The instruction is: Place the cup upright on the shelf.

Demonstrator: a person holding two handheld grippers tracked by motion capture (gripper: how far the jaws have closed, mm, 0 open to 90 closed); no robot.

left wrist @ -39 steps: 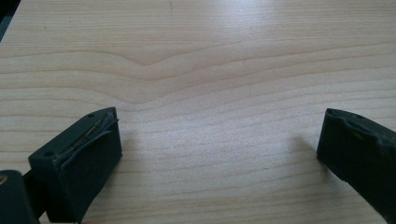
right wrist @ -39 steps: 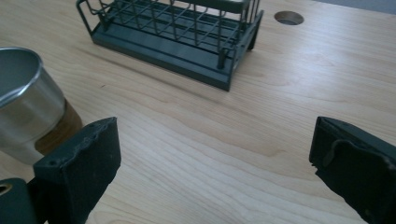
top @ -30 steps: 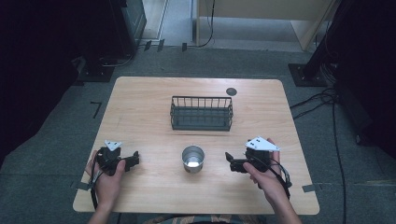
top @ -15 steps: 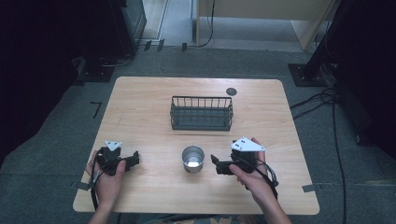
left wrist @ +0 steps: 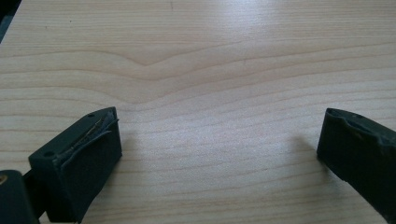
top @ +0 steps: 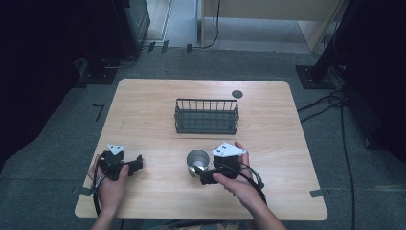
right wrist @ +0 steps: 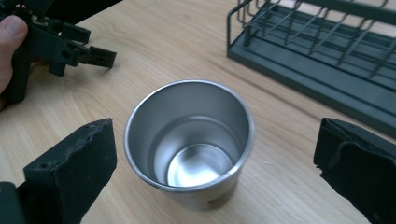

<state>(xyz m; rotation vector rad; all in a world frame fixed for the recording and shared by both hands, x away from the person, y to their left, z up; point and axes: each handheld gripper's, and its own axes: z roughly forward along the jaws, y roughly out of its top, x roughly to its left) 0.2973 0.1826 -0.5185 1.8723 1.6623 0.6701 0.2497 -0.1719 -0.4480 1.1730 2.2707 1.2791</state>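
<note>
Cup [right wrist: 189,144] now sits between right tongs' [right wrist: 215,154] wide jaws; left tongs [left wrist: 219,154] wide.

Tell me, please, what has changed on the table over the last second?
The right gripper has slid left across the table to the steel cup, its open jaws now standing either side of the cup without closing on it. The left gripper, cup and wire basket stayed where they were.
</note>
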